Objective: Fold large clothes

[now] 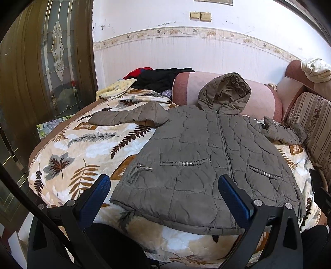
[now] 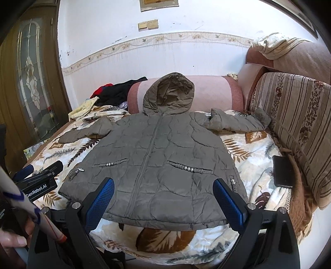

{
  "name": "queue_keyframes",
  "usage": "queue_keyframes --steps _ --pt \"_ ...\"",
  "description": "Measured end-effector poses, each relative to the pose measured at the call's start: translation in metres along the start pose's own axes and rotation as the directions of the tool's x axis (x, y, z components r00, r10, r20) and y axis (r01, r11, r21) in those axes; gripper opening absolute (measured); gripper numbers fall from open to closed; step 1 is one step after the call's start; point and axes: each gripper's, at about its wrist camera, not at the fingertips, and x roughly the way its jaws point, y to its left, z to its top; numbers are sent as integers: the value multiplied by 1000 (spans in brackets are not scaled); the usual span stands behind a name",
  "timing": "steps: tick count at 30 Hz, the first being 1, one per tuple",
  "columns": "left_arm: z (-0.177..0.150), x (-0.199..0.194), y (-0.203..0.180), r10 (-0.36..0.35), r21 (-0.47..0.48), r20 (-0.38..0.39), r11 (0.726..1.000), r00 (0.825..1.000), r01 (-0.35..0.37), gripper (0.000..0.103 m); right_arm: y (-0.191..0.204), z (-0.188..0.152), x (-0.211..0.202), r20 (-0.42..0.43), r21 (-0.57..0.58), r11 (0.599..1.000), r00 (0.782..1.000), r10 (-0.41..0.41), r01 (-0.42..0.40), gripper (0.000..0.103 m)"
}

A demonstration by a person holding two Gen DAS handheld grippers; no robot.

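You're working in a lived-in home, a sitting or sleeping room.

You can tell by the leaf-print blanket (image 1: 68,149) spread over a sofa, the pink bolster (image 2: 206,93) along the wall, the striped floral cushion (image 2: 289,115), loose clothes piled (image 1: 157,79) at the far end, the wooden door with leaded glass (image 1: 55,51), the floral wall border (image 2: 165,38) and the light switches (image 1: 200,16).

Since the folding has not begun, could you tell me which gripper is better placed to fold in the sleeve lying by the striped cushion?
Right, probably. The right gripper faces the jacket squarely, jaws open, nearer that sleeve; the left gripper sits further left.
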Motion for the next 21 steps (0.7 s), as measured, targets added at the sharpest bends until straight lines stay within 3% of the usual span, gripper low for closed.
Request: queue_keyframes --steps 21 --pt "-7 2 2 14 14 -12 1000 1000 -14 103 1 -7 11 -42 13 1000 999 25 -24 99"
